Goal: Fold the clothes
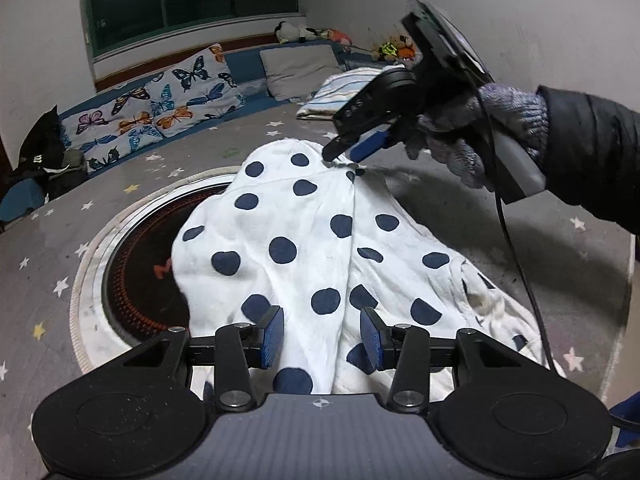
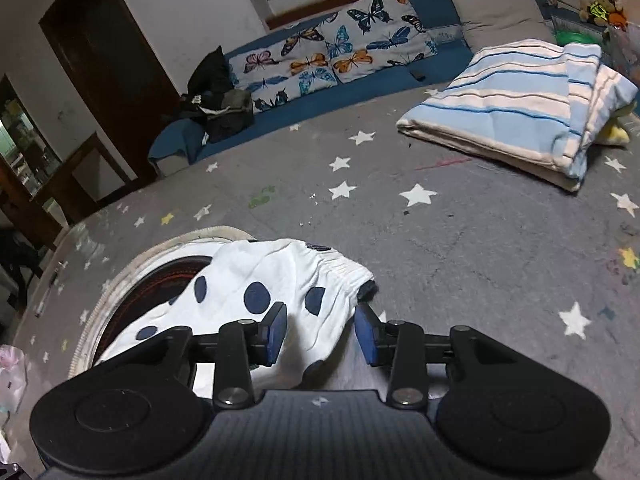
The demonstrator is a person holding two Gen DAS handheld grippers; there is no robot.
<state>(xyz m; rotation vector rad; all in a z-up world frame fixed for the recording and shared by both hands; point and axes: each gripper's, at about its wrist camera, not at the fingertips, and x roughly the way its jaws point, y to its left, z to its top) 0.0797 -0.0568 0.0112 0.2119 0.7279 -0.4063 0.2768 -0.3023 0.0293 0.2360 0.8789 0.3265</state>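
A white garment with navy dots (image 1: 304,248) lies bunched on the grey star carpet, partly over a round dark mat (image 1: 132,280). My left gripper (image 1: 322,338) is low over its near end, jaws apart, with a raised fold between the pads and no pad pressing. Held in a gloved hand (image 1: 480,132), my right gripper (image 1: 344,156) sits at the far end, its tips at the cloth's edge. In the right wrist view, the right gripper (image 2: 322,334) stands open over the elastic waistband (image 2: 344,270); carpet shows between cloth and right pad.
A folded blue-and-white striped blanket (image 2: 512,112) lies on the carpet far right. Butterfly cushions (image 2: 332,52) and a grey cushion (image 2: 496,16) line the blue bench by the wall. Black bags (image 2: 216,96) sit beside a dark door (image 2: 100,60). A cable (image 1: 516,252) hangs from the right gripper.
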